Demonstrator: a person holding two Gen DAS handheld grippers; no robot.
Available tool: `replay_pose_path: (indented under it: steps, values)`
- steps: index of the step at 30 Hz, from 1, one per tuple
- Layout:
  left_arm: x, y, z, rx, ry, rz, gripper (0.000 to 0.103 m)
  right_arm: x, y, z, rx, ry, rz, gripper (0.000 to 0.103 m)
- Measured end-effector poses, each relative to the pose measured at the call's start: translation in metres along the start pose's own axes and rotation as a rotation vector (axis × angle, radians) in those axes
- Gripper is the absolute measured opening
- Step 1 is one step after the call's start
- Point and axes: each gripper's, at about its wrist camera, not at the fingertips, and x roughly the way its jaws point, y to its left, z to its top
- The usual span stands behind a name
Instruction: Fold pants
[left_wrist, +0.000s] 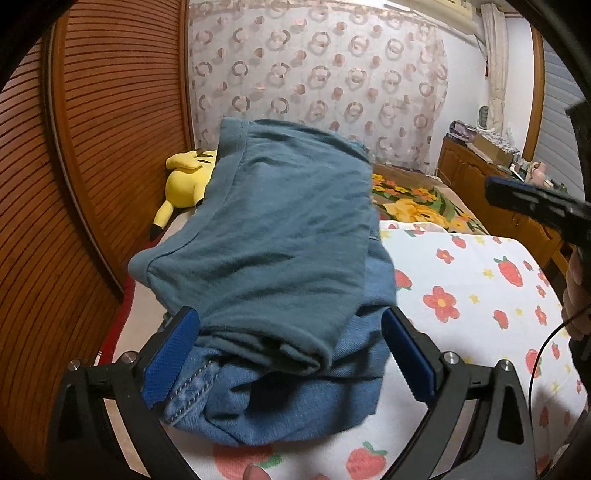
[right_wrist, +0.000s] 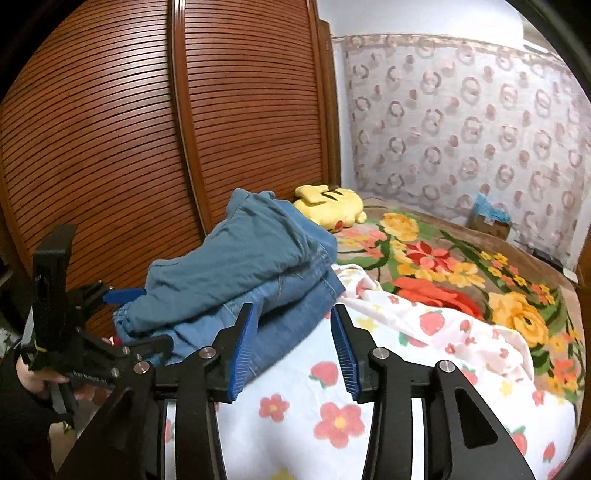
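Your left claw (left_wrist: 288, 354) stands wide open around the near end of the folded pants (left_wrist: 280, 229) on the bed sheet (left_wrist: 480, 295), pads off the cloth; your right claw (right_wrist: 293, 347) is open and empty, the pants just left of it

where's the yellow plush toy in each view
Left wrist view: yellow plush toy at middle left, beside the wooden slatted wardrobe, partly hidden behind the folded pants.
Right wrist view: yellow plush toy just above centre, past the pants, at the wardrobe's right edge.
Shared landmark: the ring-patterned curtain behind the bed.
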Motion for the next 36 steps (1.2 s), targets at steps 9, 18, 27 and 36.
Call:
replay_pose_path:
  steps: [9,18,27,36]
  values:
    - [-0.043,-0.022,-0.002,0.036,-0.086,-0.018,0.099,-0.049,0.023,-0.029,0.036,-0.028,-0.058,0.053]
    - [-0.087,-0.061,-0.007,0.089,-0.169,-0.055,0.099,-0.099,0.045,-0.054,0.07,-0.067,-0.147,0.065]
    - [-0.116,-0.095,-0.016,0.107,-0.211,-0.086,0.099,-0.146,0.073,-0.082,0.093,-0.107,-0.23,0.082]
    - [-0.139,-0.122,-0.032,0.123,-0.229,-0.149,0.099,-0.186,0.103,-0.11,0.136,-0.134,-0.322,0.082]
